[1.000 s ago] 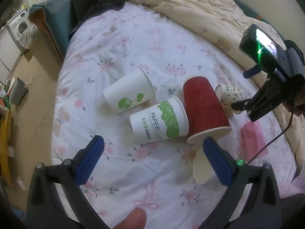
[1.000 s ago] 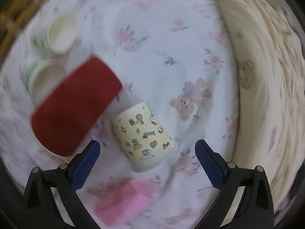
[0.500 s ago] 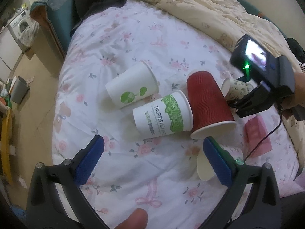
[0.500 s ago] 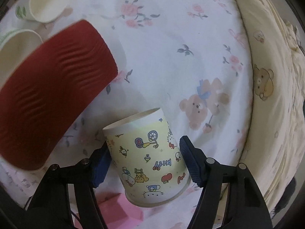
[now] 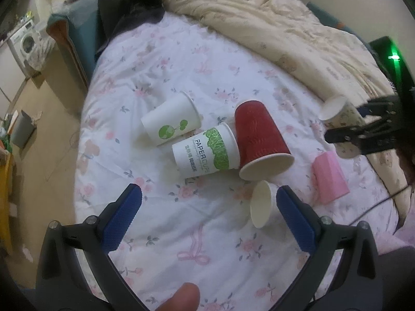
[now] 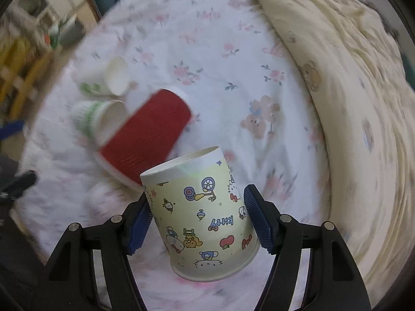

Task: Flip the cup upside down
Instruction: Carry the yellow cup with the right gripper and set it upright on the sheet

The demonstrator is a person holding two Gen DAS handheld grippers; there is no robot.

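My right gripper (image 6: 198,217) is shut on a yellow cartoon-print paper cup (image 6: 202,215) and holds it in the air above the floral bed sheet (image 6: 220,77), base pointing away from the camera. In the left wrist view the same cup (image 5: 337,111) hangs at the right edge in the right gripper (image 5: 363,129). My left gripper (image 5: 207,217) is open and empty, low over the sheet, near a small white cup (image 5: 262,207) lying on its side.
A red ribbed cup (image 5: 259,140), a "PAPERCUP" cup (image 5: 205,150) and a white cup with a green print (image 5: 171,124) lie on their sides mid-bed. A pink block (image 5: 328,178) lies at the right. A beige quilt (image 5: 285,33) is bunched along the far side.
My right gripper closed on the cartoon cup and lifted it off the sheet. The left gripper stayed open and drew back slightly.
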